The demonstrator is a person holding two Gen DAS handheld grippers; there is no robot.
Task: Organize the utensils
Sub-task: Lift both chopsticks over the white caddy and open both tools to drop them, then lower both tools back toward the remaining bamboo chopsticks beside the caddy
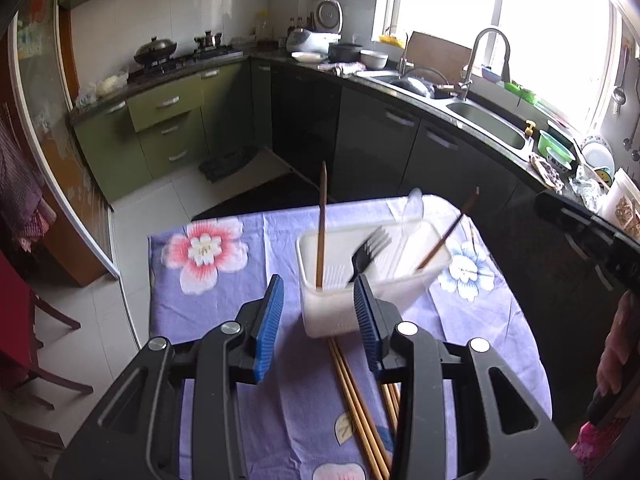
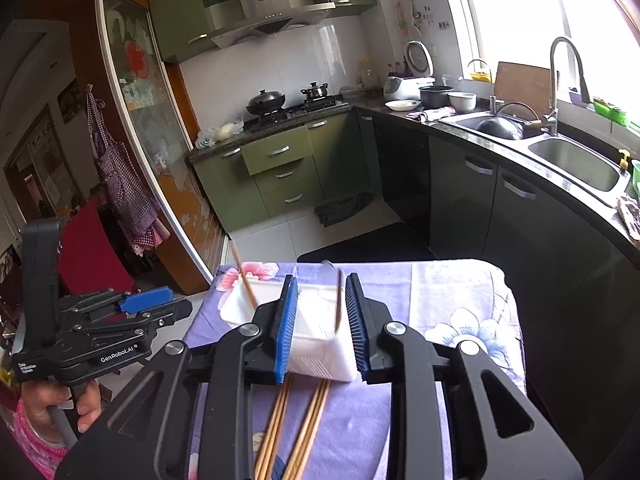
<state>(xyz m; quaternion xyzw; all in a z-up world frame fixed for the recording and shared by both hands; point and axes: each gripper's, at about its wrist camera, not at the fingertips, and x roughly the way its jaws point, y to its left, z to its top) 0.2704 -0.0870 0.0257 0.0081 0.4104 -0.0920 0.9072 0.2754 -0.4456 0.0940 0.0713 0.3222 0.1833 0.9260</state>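
A white plastic container point(image 1: 340, 316) stands on the flowered purple tablecloth point(image 1: 208, 312). In it are two brown chopsticks, one upright point(image 1: 320, 236) and one leaning right point(image 1: 448, 236), a black fork point(image 1: 370, 246) and a clear plastic spoon point(image 1: 408, 220). Several more chopsticks point(image 1: 356, 400) lie flat on the cloth in front of it. My left gripper point(image 1: 318, 284) is open, just short of the container and above the loose chopsticks. My right gripper point(image 2: 322, 284) is open too, with the container point(image 2: 320, 356) and a standing chopstick point(image 2: 339, 300) seen between its pads, none pressed.
The table's far edge drops to a tiled floor with a dark mat point(image 2: 372, 244). Dark cabinets and a sink counter point(image 1: 488, 128) run along the right. A red chair point(image 1: 16, 320) stands at the left. A hand point(image 2: 52, 408) holds the left gripper's handle.
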